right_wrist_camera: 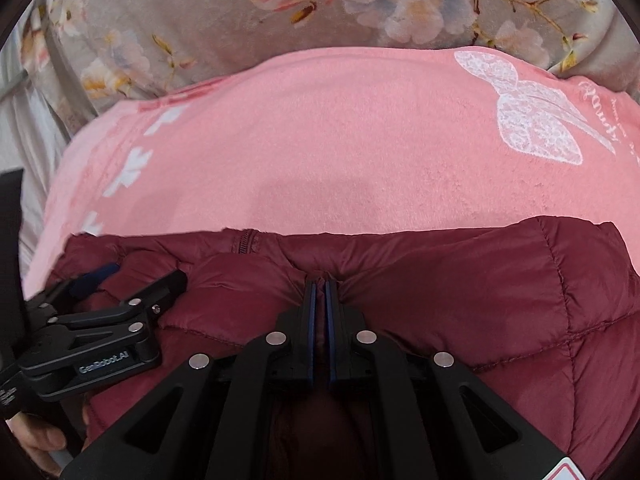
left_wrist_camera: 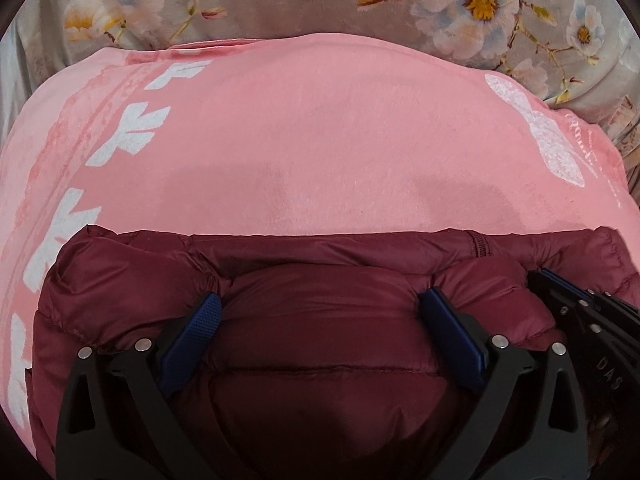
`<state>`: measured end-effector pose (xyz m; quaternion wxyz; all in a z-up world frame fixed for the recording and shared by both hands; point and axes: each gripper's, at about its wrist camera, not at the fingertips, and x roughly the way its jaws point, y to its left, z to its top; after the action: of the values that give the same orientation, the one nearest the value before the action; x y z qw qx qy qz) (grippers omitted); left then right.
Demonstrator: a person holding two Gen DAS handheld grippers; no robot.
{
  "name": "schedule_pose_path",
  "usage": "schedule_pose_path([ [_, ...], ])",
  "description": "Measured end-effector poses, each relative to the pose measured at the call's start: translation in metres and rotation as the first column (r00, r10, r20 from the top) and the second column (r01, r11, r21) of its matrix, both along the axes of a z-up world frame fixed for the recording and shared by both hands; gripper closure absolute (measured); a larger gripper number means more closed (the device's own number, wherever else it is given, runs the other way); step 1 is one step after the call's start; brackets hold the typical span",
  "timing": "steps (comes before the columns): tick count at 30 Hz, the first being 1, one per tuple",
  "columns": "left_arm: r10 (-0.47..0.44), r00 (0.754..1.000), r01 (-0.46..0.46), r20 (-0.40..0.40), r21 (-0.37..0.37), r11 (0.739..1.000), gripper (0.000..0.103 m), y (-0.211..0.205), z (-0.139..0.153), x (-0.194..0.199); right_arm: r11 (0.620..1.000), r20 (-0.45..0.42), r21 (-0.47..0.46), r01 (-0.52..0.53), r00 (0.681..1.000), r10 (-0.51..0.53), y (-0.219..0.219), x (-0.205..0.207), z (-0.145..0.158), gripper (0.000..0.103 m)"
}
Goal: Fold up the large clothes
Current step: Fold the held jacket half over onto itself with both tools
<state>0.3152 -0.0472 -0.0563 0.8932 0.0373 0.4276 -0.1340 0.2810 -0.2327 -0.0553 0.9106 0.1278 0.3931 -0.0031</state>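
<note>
Item: maroon puffer jacket point(left_wrist_camera: 320, 320), lying on my pink blanket point(left_wrist_camera: 320, 140), far edge running left to right. My right gripper point(right_wrist_camera: 320, 292) pinches that edge; my left gripper point(left_wrist_camera: 320, 312) straddles it, spread wide (both equally near).

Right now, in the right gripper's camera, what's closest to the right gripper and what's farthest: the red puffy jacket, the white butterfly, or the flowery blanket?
1. Red puffy jacket: pinched in the right gripper, so nearest.
2. White butterfly: printed on the pink blanket, ahead and to the right.
3. Flowery blanket: beyond the pink one, at the top, farthest.
</note>
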Motion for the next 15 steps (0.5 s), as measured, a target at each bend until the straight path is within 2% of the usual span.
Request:
schedule_pose_path([
  [3, -0.002, 1.0, 0.004, 0.024, -0.088, 0.996, 0.006, 0.033, 0.028, -0.012, 0.998, 0.084, 0.023, 0.064, 0.994, -0.066, -0.024, -0.031, 0.034, 0.099],
  [5, 0.041, 0.998, -0.036, 0.05, -0.105, 0.994, 0.005, 0.056, 0.045, -0.016, 0.99, 0.128, -0.043, 0.137, 0.983, -0.131, -0.045, -0.049, 0.055, 0.095],
  [7, 0.102, 0.993, -0.096, 0.055, -0.111, 0.989, 0.005, 0.081, 0.053, -0.011, 0.966, 0.099, -0.123, 0.226, 0.972, -0.215, -0.071, -0.055, 0.057, 0.094],
  [9, 0.17, 0.985, -0.166, 0.033, -0.098, 0.981, 0.005, 0.101, 0.048, 0.0, 0.955, 0.037, -0.11, 0.276, 0.961, -0.274, -0.097, -0.056, 0.042, 0.092],
  [11, 0.218, 0.974, -0.223, -0.052, -0.103, 0.969, 0.006, 0.118, 0.025, 0.015, 0.949, -0.013, -0.072, 0.309, 0.951, -0.31, -0.115, -0.057, 0.024, 0.092],
  [13, 0.237, 0.965, -0.249, -0.111, -0.118, 0.961, 0.006, 0.126, 0.004, 0.019, 0.944, -0.025, -0.041, 0.326, 0.944, -0.328, -0.122, -0.059, 0.012, 0.094],
  [14, 0.24, 0.963, -0.257, -0.123, -0.139, 0.956, 0.005, 0.128, -0.003, 0.019, 0.942, -0.027, -0.03, 0.333, 0.942, -0.334, -0.124, -0.059, 0.009, 0.094],
  [15, 0.243, 0.965, -0.256, -0.099, -0.156, 0.954, 0.005, 0.129, -0.002, 0.016, 0.942, -0.029, -0.026, 0.336, 0.941, -0.337, -0.125, -0.059, 0.006, 0.095],
])
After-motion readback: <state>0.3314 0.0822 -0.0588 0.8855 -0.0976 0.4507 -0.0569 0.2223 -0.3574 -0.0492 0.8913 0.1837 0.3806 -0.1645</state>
